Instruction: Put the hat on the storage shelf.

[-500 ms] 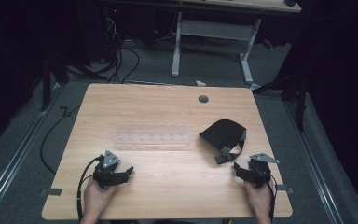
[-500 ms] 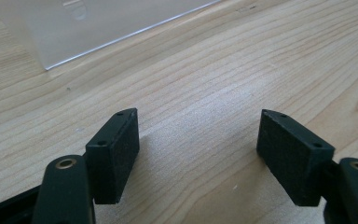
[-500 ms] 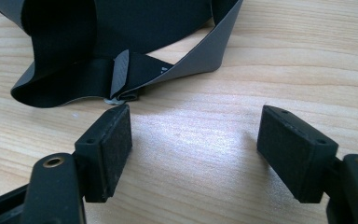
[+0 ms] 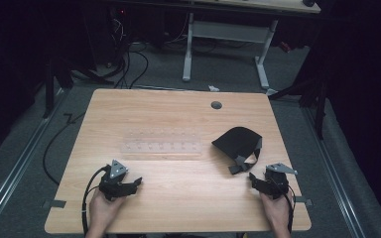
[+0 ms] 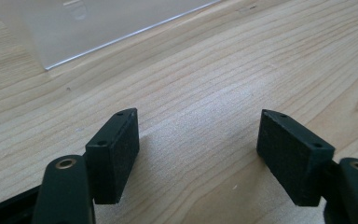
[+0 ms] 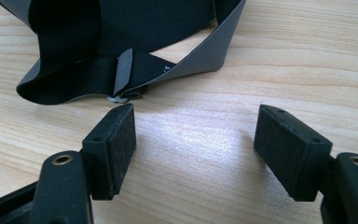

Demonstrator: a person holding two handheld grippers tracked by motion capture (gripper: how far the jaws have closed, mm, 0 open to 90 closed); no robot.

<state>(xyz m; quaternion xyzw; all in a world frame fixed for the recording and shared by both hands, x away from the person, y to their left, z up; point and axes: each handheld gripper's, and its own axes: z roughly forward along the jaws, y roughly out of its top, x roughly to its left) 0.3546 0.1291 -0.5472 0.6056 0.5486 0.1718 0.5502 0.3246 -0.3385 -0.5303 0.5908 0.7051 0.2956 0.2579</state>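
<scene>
A black cap-like fabric piece with grey straps [image 4: 238, 144] lies on the right half of the wooden table [image 4: 178, 198]. In the right gripper view its strap [image 6: 121, 79] lies just beyond the jaws. My right gripper [image 4: 256, 181] rests low at the table's front right, open and empty [image 6: 196, 140]. My left gripper [image 4: 135, 182] rests at the front left, also open, with bare wood between its jaws [image 5: 198, 149]. A clear plastic rack [image 4: 161, 144] lies flat in the table's middle; its edge [image 5: 98, 28] shows ahead of the left jaws.
A round cable hole [image 4: 216, 105] sits near the table's far edge. Behind the table stand a white desk frame [image 4: 228, 44] and loose cables [image 4: 129, 59] on the dark floor. Rails run along both sides of the table.
</scene>
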